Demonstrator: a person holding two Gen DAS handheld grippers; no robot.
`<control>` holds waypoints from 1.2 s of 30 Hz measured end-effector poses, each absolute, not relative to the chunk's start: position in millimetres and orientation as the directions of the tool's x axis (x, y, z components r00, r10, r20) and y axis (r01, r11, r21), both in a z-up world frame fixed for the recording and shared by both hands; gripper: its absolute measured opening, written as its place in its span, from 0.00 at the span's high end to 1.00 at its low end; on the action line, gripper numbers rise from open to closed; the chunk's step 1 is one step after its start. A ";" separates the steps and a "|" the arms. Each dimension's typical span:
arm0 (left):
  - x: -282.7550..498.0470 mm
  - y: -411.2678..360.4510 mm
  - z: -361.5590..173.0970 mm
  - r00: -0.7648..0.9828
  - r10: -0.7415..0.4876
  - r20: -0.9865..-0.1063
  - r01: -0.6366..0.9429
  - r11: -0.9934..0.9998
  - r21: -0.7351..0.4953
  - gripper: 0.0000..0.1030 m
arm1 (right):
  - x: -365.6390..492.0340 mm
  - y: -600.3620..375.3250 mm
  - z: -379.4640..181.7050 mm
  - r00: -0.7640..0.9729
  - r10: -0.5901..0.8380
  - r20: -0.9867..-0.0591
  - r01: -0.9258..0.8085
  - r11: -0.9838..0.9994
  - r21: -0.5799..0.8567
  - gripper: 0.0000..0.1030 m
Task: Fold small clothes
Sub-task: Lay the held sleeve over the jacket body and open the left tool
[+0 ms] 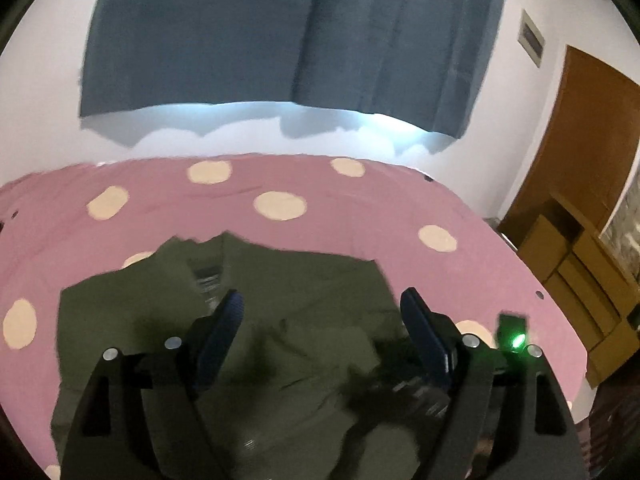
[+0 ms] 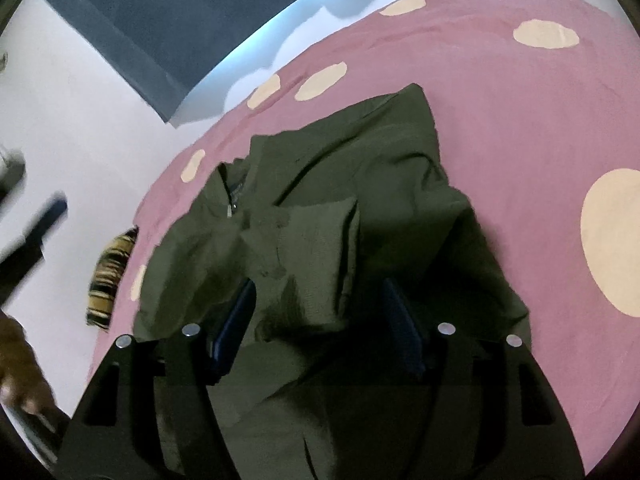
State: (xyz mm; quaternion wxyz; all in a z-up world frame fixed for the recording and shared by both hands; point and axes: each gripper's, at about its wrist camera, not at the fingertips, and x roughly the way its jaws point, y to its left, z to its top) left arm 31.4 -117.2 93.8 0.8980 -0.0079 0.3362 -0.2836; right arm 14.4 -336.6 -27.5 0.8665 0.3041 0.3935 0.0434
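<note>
An olive green zip-up garment (image 1: 304, 320) lies crumpled on a pink bedsheet with cream dots (image 1: 360, 216). My left gripper (image 1: 320, 308) hovers over its middle, jaws wide apart, with nothing between the blue pads (image 1: 224, 332). In the right wrist view the same garment (image 2: 360, 168) shows its collar and zipper (image 2: 231, 208) at the left, with one part folded over the body. My right gripper (image 2: 320, 300) sits low over the near part. It is open, and a raised fold of fabric (image 2: 316, 248) lies between and just beyond its fingers without the pads pressing on it.
A yellow and black striped cloth (image 2: 106, 280) lies at the bed's left edge. A blue curtain (image 1: 280, 32) hangs on the white wall behind the bed. A wooden door (image 1: 592, 128) and stacked cardboard boxes (image 1: 572, 272) stand to the right. A person's hand (image 2: 16, 364) shows at lower left.
</note>
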 end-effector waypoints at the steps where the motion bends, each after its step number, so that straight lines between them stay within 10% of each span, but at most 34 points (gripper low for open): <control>1: 34.4 -103.2 88.0 0.620 -0.497 -0.607 0.480 0.852 -0.208 0.22 | 13.8 -340.5 -25.1 0.694 0.316 -0.646 0.166 0.803 0.572 0.37; 16: 33.9 85.8 -23.6 0.631 -0.198 -0.750 0.078 0.978 -0.192 0.22 | 66.3 -336.7 -51.0 0.572 0.438 -0.694 0.168 0.765 0.622 0.38; 23: 35.0 103.7 -38.4 0.604 -0.207 -0.769 0.034 0.971 -0.235 0.22 | 67.6 -311.9 -44.1 0.555 0.342 -0.758 0.135 0.862 0.488 0.87; 36: 33.9 111.2 -43.5 0.596 -0.202 -0.777 0.006 0.969 -0.248 0.22 | 73.3 -328.5 -20.7 0.637 0.194 -0.746 0.150 0.918 0.367 0.90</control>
